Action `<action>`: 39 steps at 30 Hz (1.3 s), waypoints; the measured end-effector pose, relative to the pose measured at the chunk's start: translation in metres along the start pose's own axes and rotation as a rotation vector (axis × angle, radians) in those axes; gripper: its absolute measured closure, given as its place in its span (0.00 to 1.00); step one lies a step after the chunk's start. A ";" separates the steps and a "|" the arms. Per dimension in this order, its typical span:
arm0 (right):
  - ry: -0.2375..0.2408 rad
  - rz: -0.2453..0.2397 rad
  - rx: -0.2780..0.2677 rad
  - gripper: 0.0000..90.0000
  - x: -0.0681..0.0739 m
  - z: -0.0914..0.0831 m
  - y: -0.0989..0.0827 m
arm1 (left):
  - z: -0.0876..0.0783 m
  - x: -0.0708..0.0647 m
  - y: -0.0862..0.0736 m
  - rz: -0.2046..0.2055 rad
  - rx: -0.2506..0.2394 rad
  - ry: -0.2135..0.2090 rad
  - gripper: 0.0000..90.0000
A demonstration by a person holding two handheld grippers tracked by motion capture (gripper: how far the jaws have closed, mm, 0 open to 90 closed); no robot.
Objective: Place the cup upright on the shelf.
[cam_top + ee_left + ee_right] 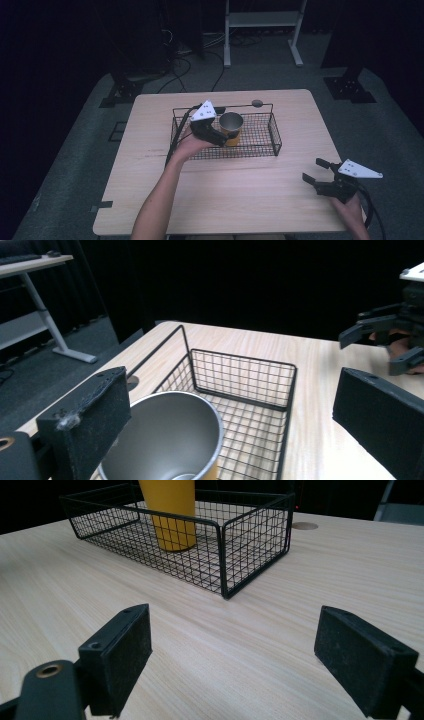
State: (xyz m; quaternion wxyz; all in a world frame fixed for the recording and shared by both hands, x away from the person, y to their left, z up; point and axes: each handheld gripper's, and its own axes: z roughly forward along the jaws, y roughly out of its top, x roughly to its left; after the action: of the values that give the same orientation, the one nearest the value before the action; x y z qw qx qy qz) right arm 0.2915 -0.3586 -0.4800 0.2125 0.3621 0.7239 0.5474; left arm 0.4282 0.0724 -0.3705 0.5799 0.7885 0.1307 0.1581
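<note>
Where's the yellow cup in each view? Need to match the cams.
High view: yellow cup upright in the wire basket, centre, left gripper at its side.
Left gripper view: bottom centre, steel inside seen from above, by the left jaw.
Right gripper view: top centre, yellow wall behind mesh.
Shared landmark: the basket.

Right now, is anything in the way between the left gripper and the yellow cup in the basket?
No, nothing visible. The left gripper is inside the wire basket, open, right beside the yellow cup. In the left gripper view one jaw sits against the cup's rim and the other stands wide apart. The basket wall isn't between them.
</note>
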 end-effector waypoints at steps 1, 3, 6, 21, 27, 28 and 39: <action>0.000 0.001 0.000 0.16 0.000 0.000 0.000 | -0.001 -0.001 0.000 0.004 0.003 0.002 0.02; 0.000 0.000 0.000 0.16 0.000 0.000 0.000 | -0.003 -0.005 0.000 0.000 -0.004 0.000 0.02; 0.001 0.001 -0.001 0.16 0.000 0.000 0.000 | -0.007 -0.008 -0.001 -0.002 -0.009 -0.001 0.02; -0.001 0.000 0.004 0.16 0.000 0.000 0.000 | -0.028 -0.019 -0.018 -0.023 -0.006 0.035 0.02; -0.002 0.001 0.004 0.16 0.000 0.000 0.000 | -0.036 -0.025 -0.023 -0.023 -0.026 0.041 0.02; -0.002 0.001 0.004 0.16 0.000 0.000 0.000 | -0.037 -0.026 -0.023 -0.024 -0.027 0.043 0.02; -0.003 0.000 0.005 0.16 0.000 0.000 0.000 | -0.047 -0.039 -0.030 -0.025 -0.039 0.040 0.02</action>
State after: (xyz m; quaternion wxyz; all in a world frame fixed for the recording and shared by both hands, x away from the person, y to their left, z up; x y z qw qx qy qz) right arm 0.2917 -0.3586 -0.4801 0.2126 0.3635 0.7249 0.5451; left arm 0.3733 0.1066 -0.3898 0.5944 0.7720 0.1490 0.1689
